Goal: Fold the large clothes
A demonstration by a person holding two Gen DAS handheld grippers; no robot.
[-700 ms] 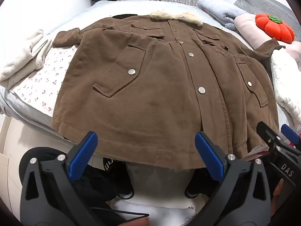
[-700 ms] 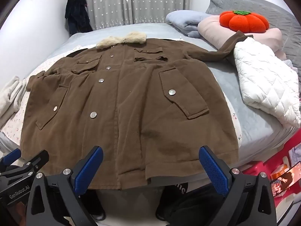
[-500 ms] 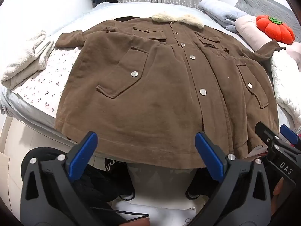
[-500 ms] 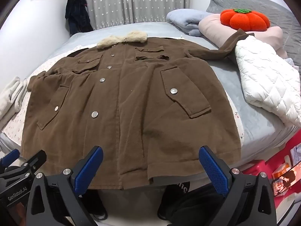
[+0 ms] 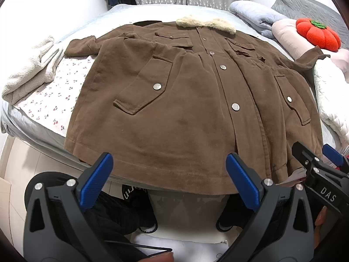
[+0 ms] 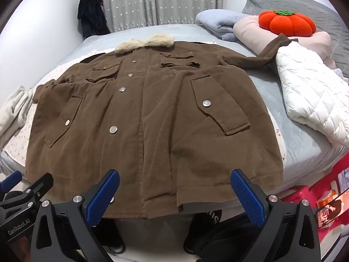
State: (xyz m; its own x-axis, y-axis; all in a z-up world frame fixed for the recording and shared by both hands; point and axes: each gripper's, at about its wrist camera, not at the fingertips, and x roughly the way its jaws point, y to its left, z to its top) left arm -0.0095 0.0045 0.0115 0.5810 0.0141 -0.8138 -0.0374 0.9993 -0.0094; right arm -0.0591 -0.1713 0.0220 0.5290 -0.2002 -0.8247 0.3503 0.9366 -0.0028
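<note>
While both claws [image 5: 168, 182] [image 6: 174, 196] gape empty | brown coat [image 5: 185, 113] flat | white quilt [image 6: 314, 100] overlaps sleeve

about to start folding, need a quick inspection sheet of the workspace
surface: bed with grey sheet, floral cloth under the coat's left side
job's things: brown coat laid flat, buttoned, fur collar at the far end, hem over the near edge
clutter: white quilted jacket, cream fleece, orange pumpkin cushion, folded blue blanket
grippers: left gripper and right gripper both open, empty, short of the hem
cables: nothing seen
surroundings: curtains, dark garment hanging on the wall, shoes under the bed
</note>
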